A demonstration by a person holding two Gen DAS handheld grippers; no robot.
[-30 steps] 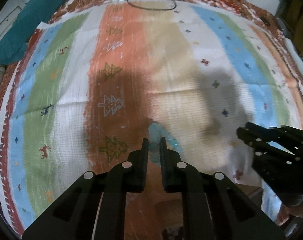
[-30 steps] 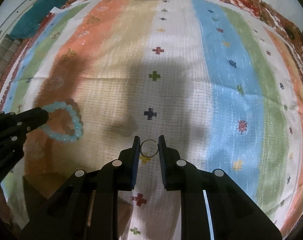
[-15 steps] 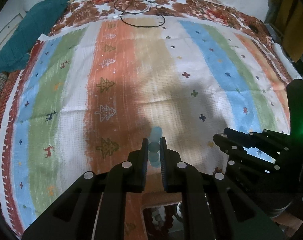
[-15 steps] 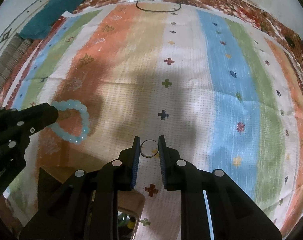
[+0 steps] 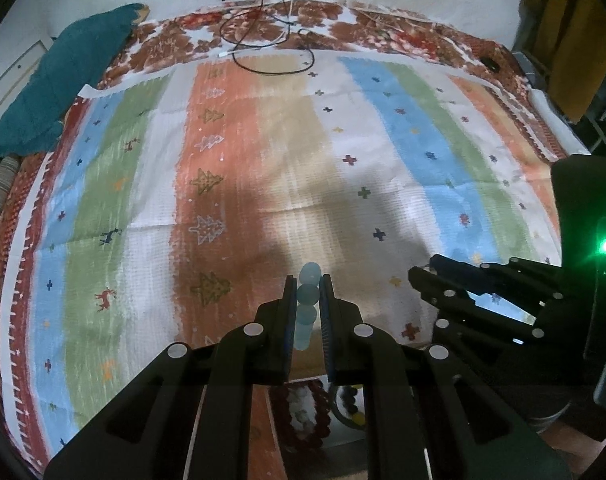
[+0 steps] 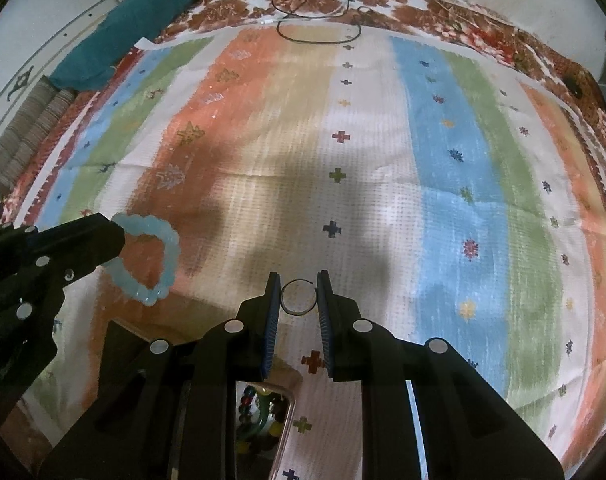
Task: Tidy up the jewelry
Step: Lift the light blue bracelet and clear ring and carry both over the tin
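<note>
Striped cloth fills the space beyond both sets of jaws, black cable looped at its far edge. Left gripper is clamped on the pale blue bead bracelet, beads stacked edge-on between its pads. Right gripper pinches a thin wire ring. Under the jaws, what looks like a tray of beads.

- I count two grippers: the left gripper and the right gripper.
- One pale blue bead bracelet.
- One thin metal ring.
- One striped cloth.
- One teal pillow.
- One box of beads, part hidden, so its contents stay uncounted.
</note>
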